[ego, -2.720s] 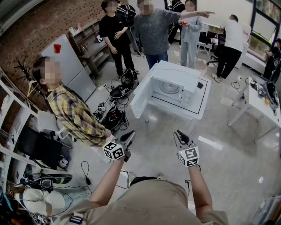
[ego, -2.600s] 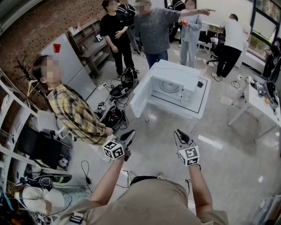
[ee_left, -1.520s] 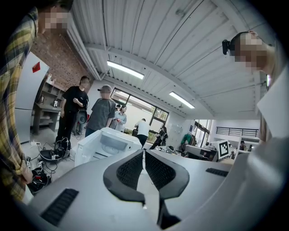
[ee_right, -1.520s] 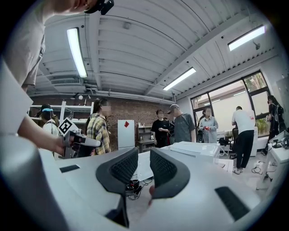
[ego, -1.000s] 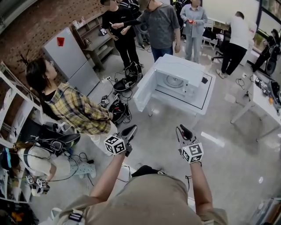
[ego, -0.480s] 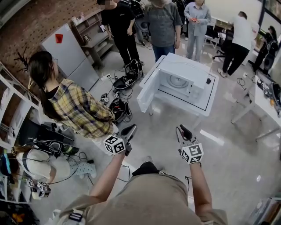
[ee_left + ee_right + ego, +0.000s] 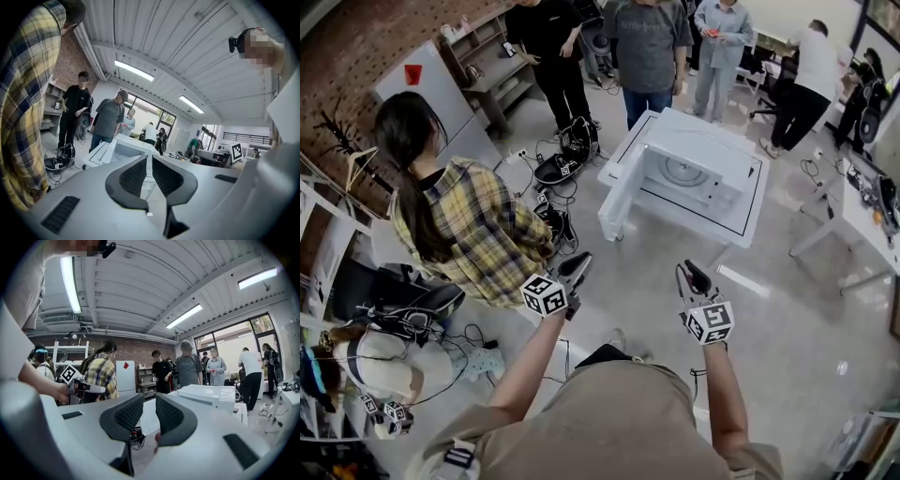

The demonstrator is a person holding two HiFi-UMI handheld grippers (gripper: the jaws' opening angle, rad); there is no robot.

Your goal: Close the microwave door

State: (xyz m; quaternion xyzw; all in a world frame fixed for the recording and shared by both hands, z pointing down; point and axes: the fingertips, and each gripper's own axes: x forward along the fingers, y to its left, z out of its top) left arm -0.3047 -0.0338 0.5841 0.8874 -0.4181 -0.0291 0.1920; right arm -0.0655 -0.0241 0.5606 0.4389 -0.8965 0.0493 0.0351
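A white microwave stands on a low white table ahead of me, its door swung open to the left. My left gripper and right gripper are held out over the floor, well short of the table. In the left gripper view the left gripper points level at the microwave; its jaws are opening, a narrow gap shows, and nothing is between them. The right gripper stands slightly open and empty, with the microwave beyond it.
A person in a plaid shirt stands close on my left. Several people stand behind the microwave. Bags and cables lie on the floor left of the table. A second white table stands at the right.
I have walked closer to the microwave, carrying both grippers forward with me. The person in plaid is now nearer on my left.
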